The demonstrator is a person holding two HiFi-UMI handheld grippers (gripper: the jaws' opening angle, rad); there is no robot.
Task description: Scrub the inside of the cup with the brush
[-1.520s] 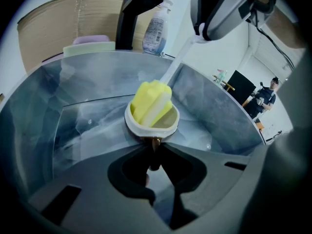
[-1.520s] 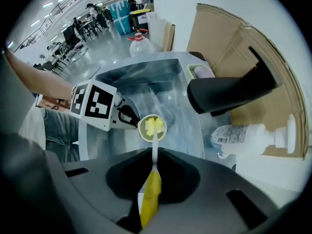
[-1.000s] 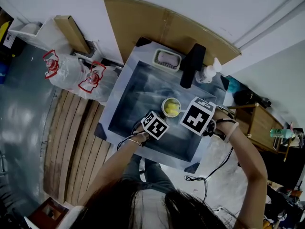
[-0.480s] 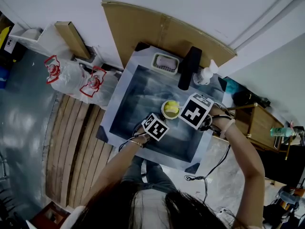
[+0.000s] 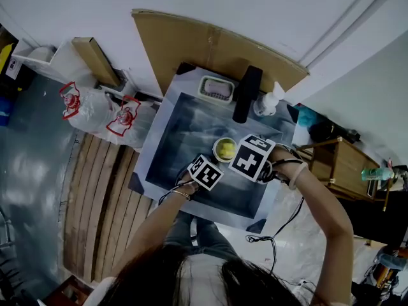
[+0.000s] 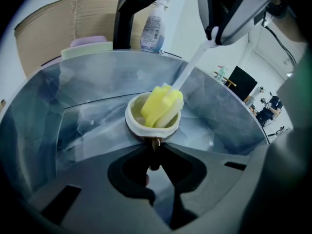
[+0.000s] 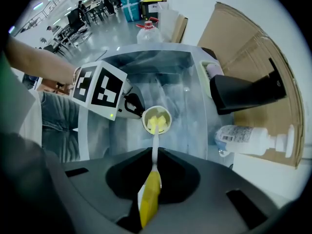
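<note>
Here, a white cup (image 5: 225,149) stands upright near the middle of a steel sink (image 5: 172,139). A brush (image 6: 162,105) with a yellow sponge head is plunged into it, and the top of the sponge shows above the rim. Only the left gripper view shows the left tongs (image 6: 155,147) pinching the cup at its near edge, at 6 o'clock. Only the right gripper view shows the right tongs (image 7: 155,155) pressed onto the brush's yellow handle, with its white stem running down into the cup. In the head view, marker cubes hide both sets of tips. There the left tongs slant steeply down from 7 o'clock of the cup, and the right tongs point straight down at 3 o'clock. A tap (image 5: 245,94) and a soap bottle (image 5: 268,99) stand at 12 to 1 o'clock.
</note>
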